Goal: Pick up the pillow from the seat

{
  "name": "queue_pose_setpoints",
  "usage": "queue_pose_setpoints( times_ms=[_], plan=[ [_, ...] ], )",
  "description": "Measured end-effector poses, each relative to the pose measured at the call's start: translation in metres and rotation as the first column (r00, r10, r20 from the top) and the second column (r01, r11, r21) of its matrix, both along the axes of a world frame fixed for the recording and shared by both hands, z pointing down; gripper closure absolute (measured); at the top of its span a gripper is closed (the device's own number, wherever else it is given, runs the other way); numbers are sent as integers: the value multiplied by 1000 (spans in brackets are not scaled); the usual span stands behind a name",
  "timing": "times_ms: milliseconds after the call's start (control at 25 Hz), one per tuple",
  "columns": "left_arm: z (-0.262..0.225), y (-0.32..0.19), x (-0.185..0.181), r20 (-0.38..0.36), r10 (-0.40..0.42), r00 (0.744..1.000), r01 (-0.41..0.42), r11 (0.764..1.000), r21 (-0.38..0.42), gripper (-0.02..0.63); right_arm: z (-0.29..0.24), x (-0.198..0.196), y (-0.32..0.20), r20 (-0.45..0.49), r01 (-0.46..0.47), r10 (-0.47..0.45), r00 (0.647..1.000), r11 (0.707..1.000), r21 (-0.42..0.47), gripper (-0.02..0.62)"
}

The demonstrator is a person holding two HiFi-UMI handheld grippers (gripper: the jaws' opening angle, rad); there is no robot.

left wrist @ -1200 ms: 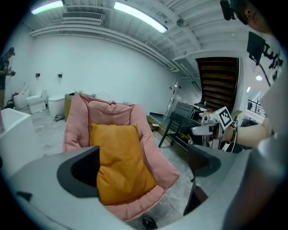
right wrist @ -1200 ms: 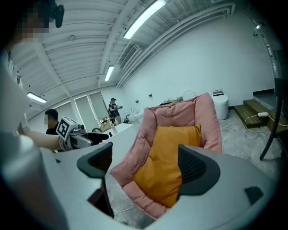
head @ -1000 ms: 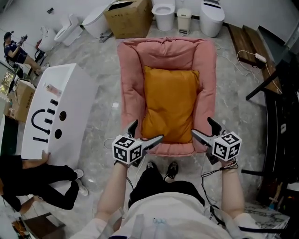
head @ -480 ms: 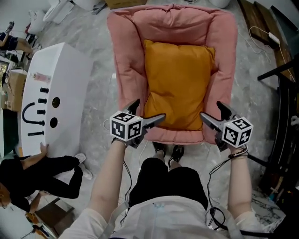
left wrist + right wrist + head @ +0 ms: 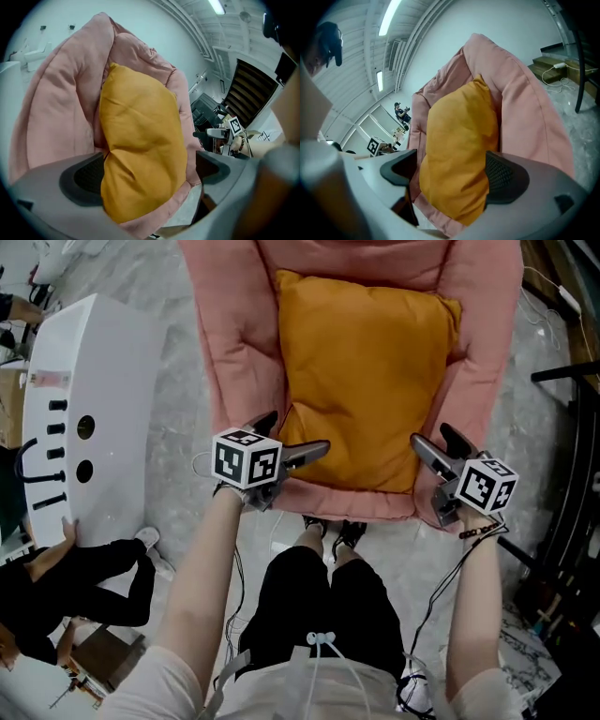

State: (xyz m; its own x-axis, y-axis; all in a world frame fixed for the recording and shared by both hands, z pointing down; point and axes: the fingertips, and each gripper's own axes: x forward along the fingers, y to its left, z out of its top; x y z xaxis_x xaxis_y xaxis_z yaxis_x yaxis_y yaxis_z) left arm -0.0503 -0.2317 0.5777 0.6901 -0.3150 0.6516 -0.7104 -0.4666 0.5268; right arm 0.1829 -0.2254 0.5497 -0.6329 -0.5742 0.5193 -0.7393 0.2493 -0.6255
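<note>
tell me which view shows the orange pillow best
The head view: the pillow lies flat on the pink seat, nearly its whole outline visible from above. Both gripper views see it end-on and foreshortened, its near end framed between open jaws and partly cut off by them.

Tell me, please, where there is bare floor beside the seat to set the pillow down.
Bare marble floor lies on the left, between the white panel and the pink seat. Another strip runs on the right, between the seat and the dark frame. The orange pillow fills the seat itself.
</note>
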Motion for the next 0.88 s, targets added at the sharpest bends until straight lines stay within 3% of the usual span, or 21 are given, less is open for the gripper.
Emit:
queue_pose_setpoints(
  times_ms=[320, 520, 880],
  plan=[
    [39, -19, 1, -30, -23, 999, 21, 998, -59, 18, 41, -12, -10, 10, 40, -40, 999, 999, -33, 161],
    [60, -31, -3, 2, 7, 1000, -7, 998, -69, 18, 68, -12, -14, -37, 82, -85, 996, 994, -78, 161],
    [97, -36, 21, -72, -5, 997, -10, 981, -195, 18, 104, -20, -35, 49, 103, -95, 994, 979, -174, 160]
  ],
)
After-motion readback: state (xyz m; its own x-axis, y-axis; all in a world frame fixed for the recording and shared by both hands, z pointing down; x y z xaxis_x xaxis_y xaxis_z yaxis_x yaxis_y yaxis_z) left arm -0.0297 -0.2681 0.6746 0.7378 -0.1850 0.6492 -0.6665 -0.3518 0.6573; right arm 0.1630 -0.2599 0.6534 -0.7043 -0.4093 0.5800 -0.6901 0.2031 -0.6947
